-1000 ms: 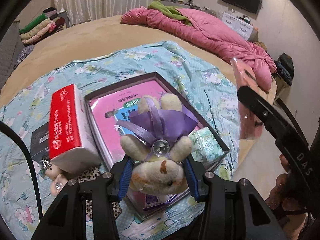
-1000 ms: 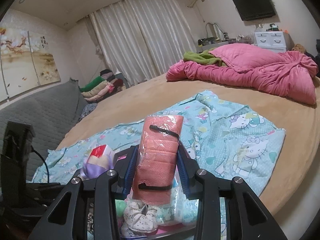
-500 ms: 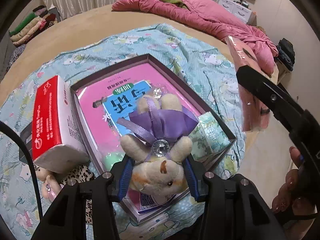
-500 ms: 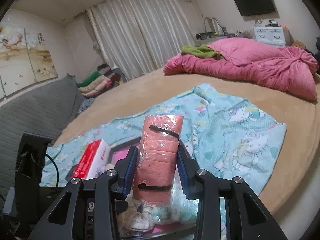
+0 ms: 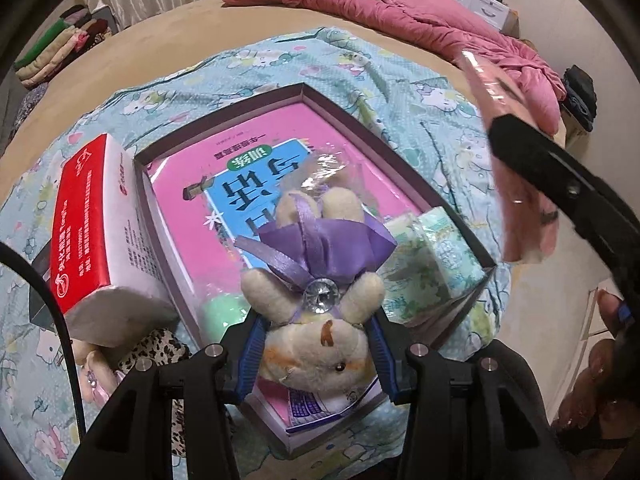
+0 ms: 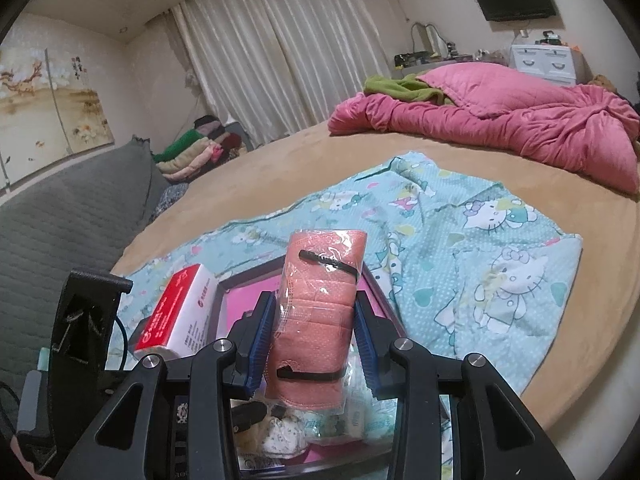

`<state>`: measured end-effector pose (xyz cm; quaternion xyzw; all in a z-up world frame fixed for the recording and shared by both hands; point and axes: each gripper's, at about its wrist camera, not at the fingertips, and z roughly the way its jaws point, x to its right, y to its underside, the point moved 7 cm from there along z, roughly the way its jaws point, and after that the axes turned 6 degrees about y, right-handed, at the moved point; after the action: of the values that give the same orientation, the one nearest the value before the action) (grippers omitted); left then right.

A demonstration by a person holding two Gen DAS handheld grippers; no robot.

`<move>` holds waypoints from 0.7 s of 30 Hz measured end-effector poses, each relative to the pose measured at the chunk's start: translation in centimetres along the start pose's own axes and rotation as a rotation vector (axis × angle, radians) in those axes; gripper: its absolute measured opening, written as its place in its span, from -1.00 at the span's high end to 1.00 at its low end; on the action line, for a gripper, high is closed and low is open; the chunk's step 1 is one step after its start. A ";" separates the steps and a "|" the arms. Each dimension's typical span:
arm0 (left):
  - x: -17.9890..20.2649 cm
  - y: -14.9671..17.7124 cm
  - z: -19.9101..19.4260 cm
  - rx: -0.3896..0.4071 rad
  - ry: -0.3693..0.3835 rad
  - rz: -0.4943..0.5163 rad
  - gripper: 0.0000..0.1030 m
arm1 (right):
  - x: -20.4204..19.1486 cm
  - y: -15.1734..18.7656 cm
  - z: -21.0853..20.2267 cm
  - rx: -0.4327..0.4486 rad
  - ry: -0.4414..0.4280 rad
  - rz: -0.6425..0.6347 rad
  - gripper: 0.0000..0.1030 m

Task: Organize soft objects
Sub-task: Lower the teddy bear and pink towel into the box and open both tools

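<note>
While clamped on the bear (image 5: 316, 344) by its head, left gripper (image 5: 314, 350) hangs directly over the box (image 5: 400, 148), bear's long axis running forward. Right gripper (image 6: 314, 344) grips the pink pack (image 6: 318, 320) upright, above the box's near right corner.

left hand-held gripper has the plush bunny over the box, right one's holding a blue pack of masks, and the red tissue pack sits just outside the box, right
Not quite: the pack of masks is salmon pink, not blue, as the right wrist view shows. The rest holds: the left hand-held gripper grips the plush bunny over the box, the right hand-held gripper holds the masks, and the red tissue pack sits just outside the box.
</note>
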<state>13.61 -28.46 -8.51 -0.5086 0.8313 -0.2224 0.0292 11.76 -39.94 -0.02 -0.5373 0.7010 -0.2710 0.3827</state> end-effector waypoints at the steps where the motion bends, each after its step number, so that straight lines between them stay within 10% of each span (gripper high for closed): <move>1: -0.2 -0.1 0.0 -0.001 0.001 -0.003 0.07 | 0.0 0.0 0.0 0.000 -0.001 0.002 0.23; 21: -1.7 -0.2 0.5 0.005 0.024 -0.036 0.07 | -1.1 2.9 3.7 -0.161 -0.027 -0.052 0.23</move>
<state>14.72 -27.23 -9.22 -0.5205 0.8218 -0.2312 0.0163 13.35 -37.94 -4.09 -0.5879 0.7012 -0.2163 0.3404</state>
